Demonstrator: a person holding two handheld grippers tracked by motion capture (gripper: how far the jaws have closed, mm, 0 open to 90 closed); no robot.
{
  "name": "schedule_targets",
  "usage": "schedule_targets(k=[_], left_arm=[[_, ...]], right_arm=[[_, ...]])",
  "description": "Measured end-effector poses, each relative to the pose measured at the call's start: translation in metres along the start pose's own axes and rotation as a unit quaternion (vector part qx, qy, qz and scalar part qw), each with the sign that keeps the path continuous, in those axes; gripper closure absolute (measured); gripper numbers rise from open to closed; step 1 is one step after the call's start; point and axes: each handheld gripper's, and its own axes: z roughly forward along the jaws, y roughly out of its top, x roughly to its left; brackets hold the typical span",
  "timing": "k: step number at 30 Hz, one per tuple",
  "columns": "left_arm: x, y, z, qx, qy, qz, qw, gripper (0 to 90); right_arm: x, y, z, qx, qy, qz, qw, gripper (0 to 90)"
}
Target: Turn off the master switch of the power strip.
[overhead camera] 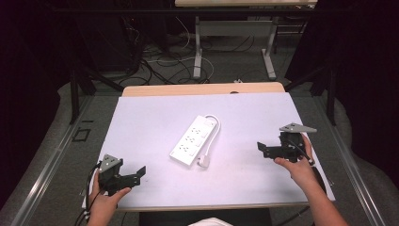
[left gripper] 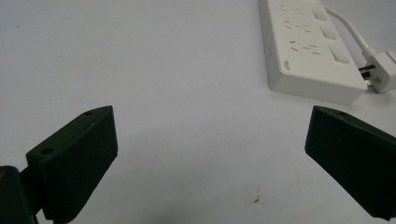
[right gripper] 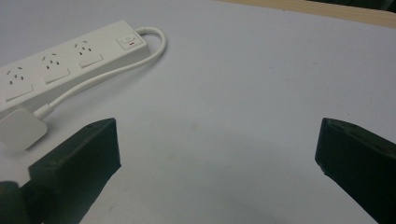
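A white sheet [overhead camera: 155,117] is spread over the table [overhead camera: 202,88], and a white power strip [overhead camera: 194,140] is laid on it near the middle, set at a slant. Its cable [overhead camera: 214,127] is looped from the far end back along one side to the plug [overhead camera: 204,161], which is laid flat on the sheet just beside the strip's near end.

The left gripper [overhead camera: 134,175] is held at the near left corner of the sheet, well apart from the strip. In the left gripper view its jaws are seen spread wide with only bare sheet between them; the strip [left gripper: 306,49] and plug [left gripper: 382,71] are seen beyond, at the upper right.

The right gripper [overhead camera: 263,148] is held near the right edge, also well apart from the strip, with a grey plate [overhead camera: 296,127] on top. In the right gripper view its jaws are likewise seen wide apart and nothing is gripped; the strip [right gripper: 60,70], cable [right gripper: 140,51] and plug [right gripper: 21,130] are seen at the upper left.
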Motion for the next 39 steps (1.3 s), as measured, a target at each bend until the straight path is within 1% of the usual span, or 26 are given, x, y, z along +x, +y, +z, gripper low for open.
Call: schedule_targets(k=[3, 6, 9, 10, 11, 12, 13, 14, 15, 17, 18, 19, 21, 22, 25, 27, 28, 30, 32, 33, 34, 35, 36, 37, 38, 39], left_arm=[[0.000, 0.000, 0.000, 0.000, 0.000, 0.001, 1.0000, 2.8], [0.000, 0.000, 0.000, 0.001, 0.000, 0.001, 1.0000, 2.8], [0.000, 0.000, 0.000, 0.000, 0.000, 0.000, 1.0000, 2.8], [0.000, 0.000, 0.000, 0.000, 0.000, 0.000, 1.0000, 2.8], [0.000, 0.000, 0.000, 0.000, 0.000, 0.000, 1.0000, 2.8], [0.000, 0.000, 0.000, 0.000, 0.001, 0.000, 1.0000, 2.8], [0.000, 0.000, 0.000, 0.001, 0.000, 0.000, 1.0000, 2.8], [0.000, 0.000, 0.000, 0.001, 0.000, 0.000, 1.0000, 2.8], [0.000, 0.000, 0.000, 0.001, 0.001, 0.000, 1.0000, 2.9], [0.000, 0.000, 0.000, 0.000, 0.001, 0.000, 1.0000, 2.9], [0.000, 0.000, 0.000, 0.000, 0.001, 0.000, 1.0000, 2.8], [0.000, 0.000, 0.000, 0.000, 0.001, 0.000, 1.0000, 2.8], [0.000, 0.000, 0.000, 0.001, 0.000, -0.001, 1.0000, 2.8], [0.000, 0.000, 0.000, 0.001, 0.001, 0.000, 1.0000, 2.8], [0.000, 0.000, 0.000, 0.001, 0.001, 0.000, 1.0000, 2.8], [0.000, 0.000, 0.000, 0.000, 0.001, 0.001, 1.0000, 2.8], [0.000, 0.000, 0.000, 0.001, 0.001, 0.001, 1.0000, 2.8], [0.000, 0.000, 0.000, 0.001, 0.001, 0.000, 1.0000, 2.8], [0.000, 0.000, 0.000, 0.002, 0.001, 0.001, 1.0000, 2.8], [0.000, 0.000, 0.000, 0.002, 0.001, 0.002, 1.0000, 2.8], [0.000, 0.000, 0.000, 0.000, 0.001, 0.001, 1.0000, 2.9], [0.000, 0.000, 0.000, 0.001, 0.001, 0.001, 1.0000, 2.8], [0.000, 0.000, 0.000, 0.001, 0.001, 0.000, 1.0000, 2.8], [0.000, 0.000, 0.000, 0.001, 0.001, 0.002, 1.0000, 2.8], [0.001, 0.000, 0.000, 0.002, 0.001, 0.002, 1.0000, 2.8], [0.000, 0.000, 0.000, 0.002, 0.001, 0.000, 1.0000, 2.8]], right_arm=[[-0.003, -0.006, -0.002, -0.004, -0.011, 0.003, 0.9999, 0.0], [-0.006, -0.012, -0.004, -0.003, -0.009, 0.016, 0.9998, 0.0], [-0.010, -0.019, -0.006, -0.007, -0.013, 0.020, 0.9997, 0.0], [-0.011, -0.021, -0.006, -0.006, -0.018, 0.019, 0.9996, 0.0], [-0.011, -0.024, -0.006, -0.009, -0.021, 0.027, 0.9994, 0.0], [-0.014, -0.026, -0.007, -0.008, -0.020, 0.025, 0.9995, 0.0], [-0.015, -0.029, -0.007, -0.011, -0.027, 0.025, 0.9992, 0.0], [-0.016, -0.031, -0.007, -0.007, -0.026, 0.031, 0.9992, 0.0], [-0.018, -0.033, -0.008, -0.004, -0.030, 0.032, 0.9990, 0.0], [-0.021, -0.038, -0.007, -0.008, -0.034, 0.032, 0.9989, 0.0], [-0.021, -0.040, -0.008, -0.007, -0.034, 0.039, 0.9987, 0.0], [-0.024, -0.042, -0.008, -0.008, -0.035, 0.033, 0.9988, 0.0], [-0.025, -0.046, -0.009, -0.010, -0.037, 0.042, 0.9984, 0.0], [-0.027, -0.048, -0.008, -0.009, -0.037, 0.039, 0.9985, 0.0], [-0.029, -0.054, -0.008, -0.011, -0.043, 0.045, 0.9980, 0.0], [-0.032, -0.058, -0.007, -0.017, -0.049, 0.045, 0.9976, 0.0], [-0.032, -0.059, -0.007, -0.020, -0.051, 0.050, 0.9973, 0.0], [-0.034, -0.062, -0.008, -0.015, -0.049, 0.050, 0.9974, 0.0], [-0.036, -0.065, -0.008, -0.016, -0.053, 0.056, 0.9969, 0.0], [-0.036, -0.066, -0.007, -0.020, -0.060, 0.057, 0.9963, 0.0], [-0.039, -0.067, -0.008, -0.017, -0.058, 0.049, 0.9970, 0.0], [-0.039, -0.069, -0.008, -0.015, -0.062, 0.052, 0.9966, 0.0], [-0.039, -0.070, -0.006, -0.022, -0.071, 0.052, 0.9959, 0.0], [-0.041, -0.071, -0.007, -0.015, -0.066, 0.049, 0.9965, 0.0], [-0.041, -0.073, -0.007, -0.015, -0.065, 0.055, 0.9963, 0.0], [-0.043, -0.074, -0.006, -0.015, -0.067, 0.052, 0.9963, 0.0]])
